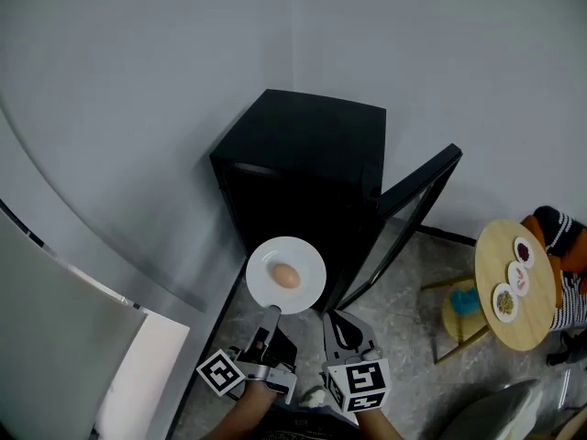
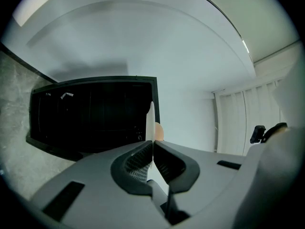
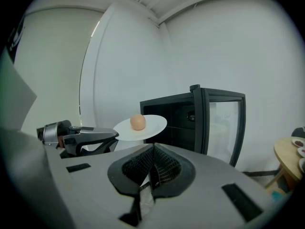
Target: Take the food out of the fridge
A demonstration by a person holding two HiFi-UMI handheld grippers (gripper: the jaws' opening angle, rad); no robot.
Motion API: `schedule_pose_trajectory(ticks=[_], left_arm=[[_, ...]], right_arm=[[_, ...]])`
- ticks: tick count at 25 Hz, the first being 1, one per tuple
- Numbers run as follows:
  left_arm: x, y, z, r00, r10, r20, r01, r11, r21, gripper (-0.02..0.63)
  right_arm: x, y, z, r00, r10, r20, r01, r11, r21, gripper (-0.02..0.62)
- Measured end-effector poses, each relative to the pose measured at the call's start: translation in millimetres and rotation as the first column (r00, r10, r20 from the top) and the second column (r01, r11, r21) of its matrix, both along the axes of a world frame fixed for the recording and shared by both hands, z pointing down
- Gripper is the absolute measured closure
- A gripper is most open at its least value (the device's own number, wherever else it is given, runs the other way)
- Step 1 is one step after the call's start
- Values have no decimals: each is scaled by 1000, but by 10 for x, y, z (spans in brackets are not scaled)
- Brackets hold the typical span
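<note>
A black mini fridge [image 1: 312, 154] stands against the wall with its glass door [image 1: 413, 211] swung open to the right. In front of it my left gripper [image 1: 271, 312] is shut on the near rim of a white plate [image 1: 307, 291] that carries a brown egg [image 1: 285, 275]. In the left gripper view the plate [image 2: 150, 120] shows edge-on between the closed jaws, with the egg [image 2: 158, 131] just behind it. My right gripper [image 1: 332, 321] is shut and empty beside the plate. In the right gripper view the plate [image 3: 153, 125], the egg [image 3: 137, 122] and the fridge [image 3: 181, 118] are ahead.
A round wooden table [image 1: 514, 328] with small dishes of food stands at the right, and a person in striped clothing [image 1: 561, 246] sits beside it. A stool with something blue [image 1: 463, 301] is under the table's edge. A white curtain or panel [image 1: 55, 337] is at the left.
</note>
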State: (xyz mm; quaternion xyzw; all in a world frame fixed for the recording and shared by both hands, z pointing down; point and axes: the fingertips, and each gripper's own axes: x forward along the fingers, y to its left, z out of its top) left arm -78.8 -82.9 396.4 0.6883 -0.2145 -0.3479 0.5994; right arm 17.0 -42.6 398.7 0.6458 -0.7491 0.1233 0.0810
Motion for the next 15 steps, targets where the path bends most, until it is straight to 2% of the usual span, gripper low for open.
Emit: schedule_pose_trajectory(ticks=[15], left_arm=[[-14,319,-151,1000,-13,-1,13,999,33,588]], right_arm=[[10,299,-109,1000,-4,0,4,999,37,574]])
